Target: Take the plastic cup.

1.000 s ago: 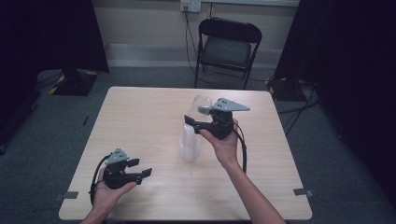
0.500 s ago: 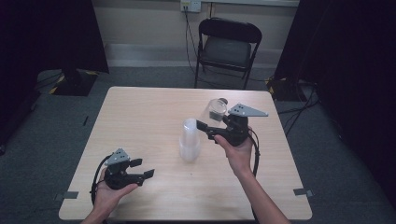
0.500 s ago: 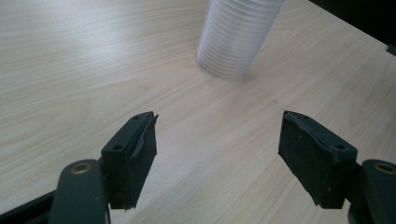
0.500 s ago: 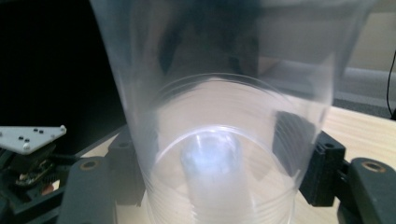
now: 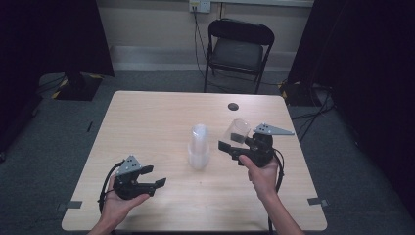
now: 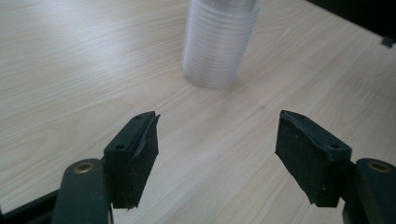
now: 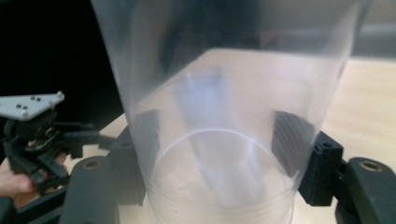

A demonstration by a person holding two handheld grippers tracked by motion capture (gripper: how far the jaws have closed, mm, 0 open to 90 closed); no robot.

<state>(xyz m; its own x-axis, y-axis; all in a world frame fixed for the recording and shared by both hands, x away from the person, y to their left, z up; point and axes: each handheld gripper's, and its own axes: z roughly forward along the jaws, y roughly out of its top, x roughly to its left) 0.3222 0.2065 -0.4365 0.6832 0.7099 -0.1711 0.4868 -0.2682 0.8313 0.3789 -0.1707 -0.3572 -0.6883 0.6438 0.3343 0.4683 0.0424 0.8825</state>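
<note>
The right tool (image 5: 230, 148) holds one clear cup (image 5: 237, 131) above the desk (image 5: 147, 122). In the right gripper view its two jaws press on the lower part of the cup (image 7: 224, 116) from both sides, and they have just been closing on it. The cup is tilted in the high view, with its wide mouth pointing up and away from the person. It does not touch the desk.

A stack of clear cups (image 5: 198, 147) stands upright near the middle of the desk, just left of the right tool and apart from the held cup. In the left gripper view the stack (image 6: 218, 42) is ahead of the jaws, well apart from them.

The left tool (image 5: 154, 178) is in the left hand (image 5: 117, 198) near the front left part of the desk. Its jaws stand wide apart and nothing is between them; in its own view only bare wood shows between the two black pads (image 6: 140, 154). The left tool (image 7: 35, 135) also shows at the left edge of the right gripper view, with its grey plate on top.

The right hand (image 5: 264, 176) grips its tool from behind, and a cable hangs from it. A small dark disc (image 5: 233, 106) lies near the far edge of the desk. A black folding chair (image 5: 237, 49) stands behind the desk.
</note>
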